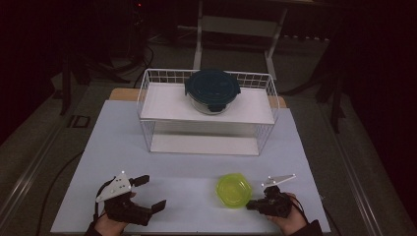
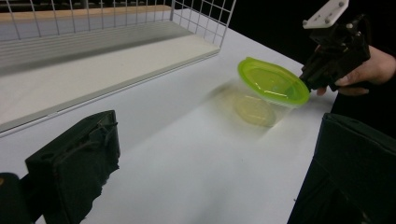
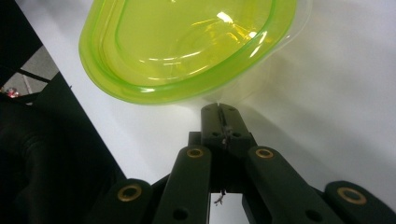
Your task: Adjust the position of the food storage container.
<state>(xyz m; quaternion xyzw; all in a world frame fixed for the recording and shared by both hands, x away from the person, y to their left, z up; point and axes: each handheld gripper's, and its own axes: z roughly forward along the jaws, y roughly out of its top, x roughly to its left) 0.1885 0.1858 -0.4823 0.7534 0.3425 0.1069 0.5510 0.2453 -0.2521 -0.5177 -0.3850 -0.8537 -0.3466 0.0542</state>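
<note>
Left gripper [image 1: 153, 192], at the near left of the white desk [image 1: 196, 172]: fingers [image 2: 74, 168] spread wide apart, nothing between them. Right of it, a translucent lime-green plastic lidded container [image 1: 234, 190] appears lifted and tilted above the desk near its front edge, its shadow beneath it. Right gripper [image 1: 251, 204], in the person's right hand [image 1: 290, 219]: fingers [image 3: 219, 123] pressed together, clamped on the container's rim. Beyond, a white wire rack [image 1: 147, 93] carries a round glass container with dark blue clip lid [image 1: 212, 90] on its upper shelf.
</note>
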